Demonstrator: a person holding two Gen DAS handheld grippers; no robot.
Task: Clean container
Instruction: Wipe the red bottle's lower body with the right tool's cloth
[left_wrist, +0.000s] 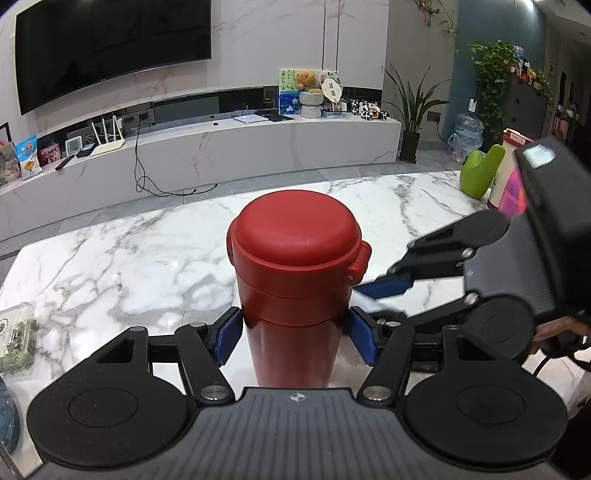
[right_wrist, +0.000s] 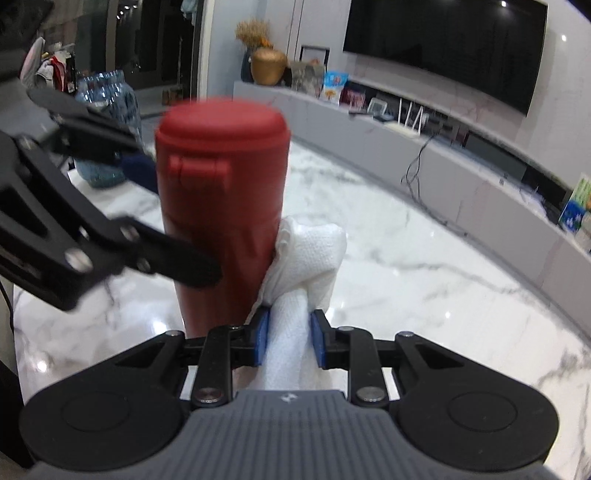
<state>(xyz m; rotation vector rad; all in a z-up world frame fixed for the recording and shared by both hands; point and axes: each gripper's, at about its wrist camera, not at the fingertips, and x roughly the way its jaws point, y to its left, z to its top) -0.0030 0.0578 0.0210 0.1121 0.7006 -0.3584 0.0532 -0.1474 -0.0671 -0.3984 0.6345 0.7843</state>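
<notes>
A red lidded flask (left_wrist: 295, 280) stands upright on the white marble table (left_wrist: 129, 258). My left gripper (left_wrist: 295, 338) is shut on the flask's body, one blue pad on each side. My right gripper (right_wrist: 289, 341) is shut on a white paper towel (right_wrist: 306, 251), which is pressed against the right side of the flask (right_wrist: 221, 206). In the left wrist view the right gripper (left_wrist: 380, 299) comes in from the right, with a bit of the white towel (left_wrist: 369, 302) touching the flask below its lid hinge. In the right wrist view the left gripper's arm (right_wrist: 110, 236) crosses from the left.
A green object (left_wrist: 480, 173) and a white and pink container (left_wrist: 509, 173) stand at the table's far right. A clear plastic box of greens (left_wrist: 16, 336) lies at the left edge. A blue patterned vase (right_wrist: 107, 122) stands behind the flask. A TV console runs along the wall.
</notes>
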